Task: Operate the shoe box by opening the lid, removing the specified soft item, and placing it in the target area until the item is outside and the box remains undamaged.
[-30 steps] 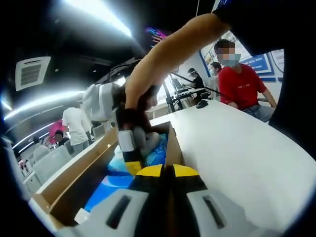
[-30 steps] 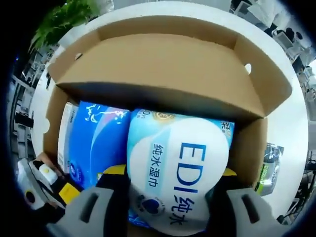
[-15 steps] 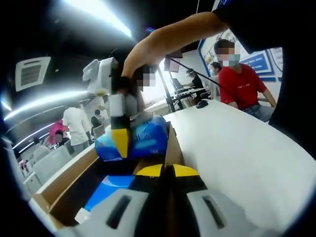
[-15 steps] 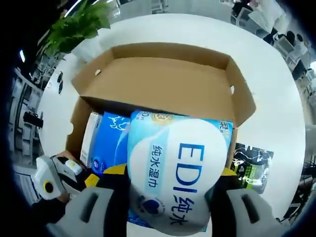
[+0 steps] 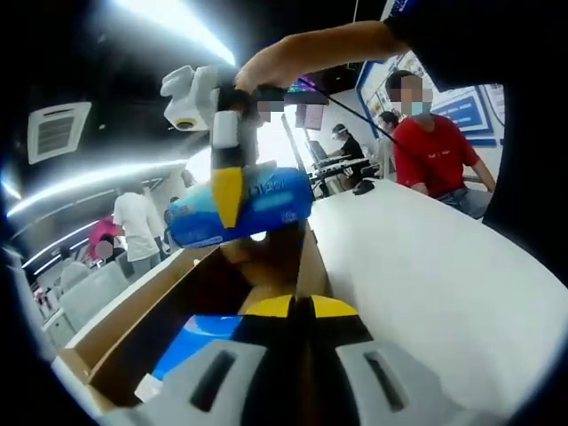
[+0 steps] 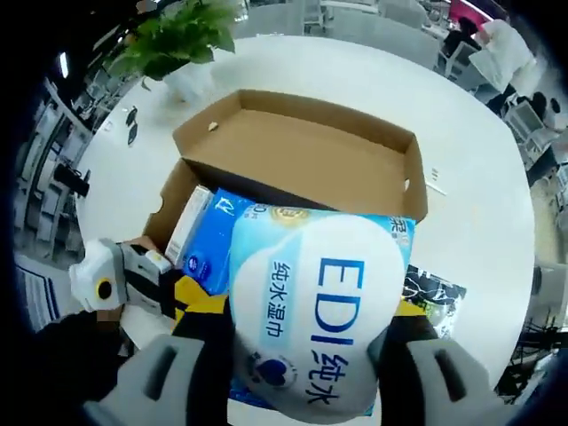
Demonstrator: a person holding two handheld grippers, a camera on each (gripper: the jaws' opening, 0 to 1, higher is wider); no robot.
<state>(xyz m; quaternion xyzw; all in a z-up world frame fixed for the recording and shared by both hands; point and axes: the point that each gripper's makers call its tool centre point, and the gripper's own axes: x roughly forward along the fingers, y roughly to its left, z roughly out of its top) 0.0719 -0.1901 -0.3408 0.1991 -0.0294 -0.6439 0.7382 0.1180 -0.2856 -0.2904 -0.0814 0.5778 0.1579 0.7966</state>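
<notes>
The brown cardboard shoe box (image 6: 302,151) lies on the white table with its lid folded back. My right gripper (image 6: 309,333) is shut on a soft blue-and-white wet wipes pack (image 6: 311,311) and holds it well above the box. In the left gripper view the same pack (image 5: 257,204) hangs over the box (image 5: 133,311), with the right gripper (image 5: 229,200) coming down on it from above. My left gripper (image 5: 300,306) is shut at the end wall of the box. A second blue pack (image 6: 209,244) and a slim white carton (image 6: 188,232) lie inside.
A black packet (image 6: 435,297) lies on the table (image 6: 479,160) just beside the box. A potted plant (image 6: 182,44) stands beyond the lid. A person in a red shirt (image 5: 435,151) sits at the far side of the table (image 5: 426,275).
The right gripper has lifted the wipes pack from inside the box to well above it. The left gripper has stayed at the box's end.
</notes>
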